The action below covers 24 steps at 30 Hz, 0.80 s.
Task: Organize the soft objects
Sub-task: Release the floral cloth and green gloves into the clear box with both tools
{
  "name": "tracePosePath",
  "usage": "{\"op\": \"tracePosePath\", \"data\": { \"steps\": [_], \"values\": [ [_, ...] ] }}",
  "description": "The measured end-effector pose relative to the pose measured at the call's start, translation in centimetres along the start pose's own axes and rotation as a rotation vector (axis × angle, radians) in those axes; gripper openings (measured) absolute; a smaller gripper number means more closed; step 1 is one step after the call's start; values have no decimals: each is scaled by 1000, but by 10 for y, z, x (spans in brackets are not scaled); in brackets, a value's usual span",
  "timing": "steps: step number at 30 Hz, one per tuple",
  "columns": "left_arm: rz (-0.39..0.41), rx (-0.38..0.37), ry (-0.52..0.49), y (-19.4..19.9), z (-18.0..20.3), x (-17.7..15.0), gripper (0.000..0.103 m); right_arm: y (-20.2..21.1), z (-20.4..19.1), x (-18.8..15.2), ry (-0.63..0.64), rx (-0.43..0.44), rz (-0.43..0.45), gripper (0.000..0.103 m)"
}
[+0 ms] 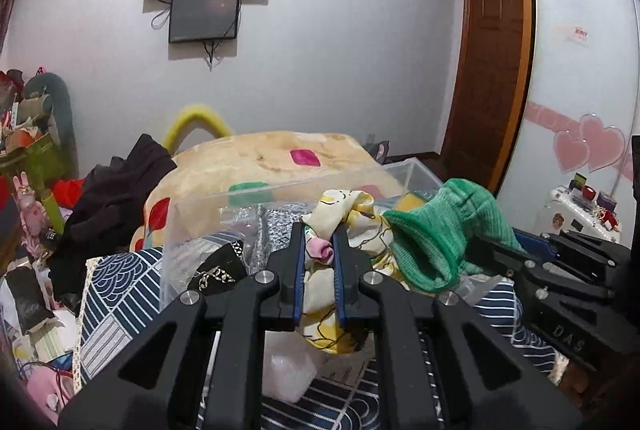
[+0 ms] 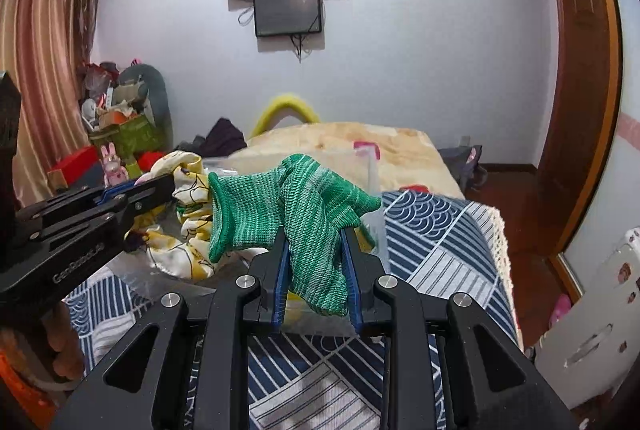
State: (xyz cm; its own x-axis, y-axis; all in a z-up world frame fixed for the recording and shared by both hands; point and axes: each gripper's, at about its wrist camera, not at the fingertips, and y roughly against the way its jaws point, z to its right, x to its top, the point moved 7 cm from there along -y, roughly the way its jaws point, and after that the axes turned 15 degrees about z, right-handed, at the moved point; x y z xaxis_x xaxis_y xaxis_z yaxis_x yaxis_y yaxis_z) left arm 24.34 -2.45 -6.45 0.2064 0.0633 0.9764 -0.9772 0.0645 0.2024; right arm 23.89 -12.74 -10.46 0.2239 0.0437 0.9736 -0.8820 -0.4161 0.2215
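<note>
Left tool (image 1: 316, 230) pinches printed cloth (image 1: 340, 214); right tool (image 2: 314, 234) pinches green glove (image 2: 296, 206) (above clear bin (image 1: 192, 214)).

Your left-hand black two-finger gripper with blue pad liners (image 1: 317, 244): jaws clamped tight on a cream printed cloth with yellow and pink patches (image 1: 344, 214), nose angled slightly downward, linkage arms drawn in. In the right wrist view it enters from the left edge.

Your right-hand black two-finger gripper with blue pad liners (image 2: 314, 250): jaws closed narrowly on a green knitted glove (image 2: 304, 206), nose tilted slightly downward. In the left wrist view it enters from the right edge, just beside the left gripper.
</note>
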Motion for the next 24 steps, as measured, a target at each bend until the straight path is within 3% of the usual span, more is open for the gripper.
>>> {"op": "tracePosePath", "data": {
  "steps": [4, 7, 9, 11, 12, 15, 24],
  "values": [
    [9, 5, -46, -6, 5, -6, 12, -11, -2, -12, 21, -7, -44, 22],
    [4, -7, -87, -5, 13, -12, 20, -13, -3, -15, 36, -14, -56, 24],
    [-7, -13, -100, -4, 16, -15, 30, -13, -5, -15, 47, -11, -62, 25],
    [-11, -27, -102, 0, 19, -15, 48, -12, -7, -15, 63, -12, -66, 33],
    [-12, -34, -101, 2, 20, -14, 49, -10, -8, -15, 64, -7, -65, 40],
    [-3, -49, -101, 12, 26, -12, 52, -6, -11, -15, 69, 4, -61, 45],
    [18, -80, -43, 42, 19, 0, 53, 19, -9, 3, 39, 33, 2, 46]
  ]
}}
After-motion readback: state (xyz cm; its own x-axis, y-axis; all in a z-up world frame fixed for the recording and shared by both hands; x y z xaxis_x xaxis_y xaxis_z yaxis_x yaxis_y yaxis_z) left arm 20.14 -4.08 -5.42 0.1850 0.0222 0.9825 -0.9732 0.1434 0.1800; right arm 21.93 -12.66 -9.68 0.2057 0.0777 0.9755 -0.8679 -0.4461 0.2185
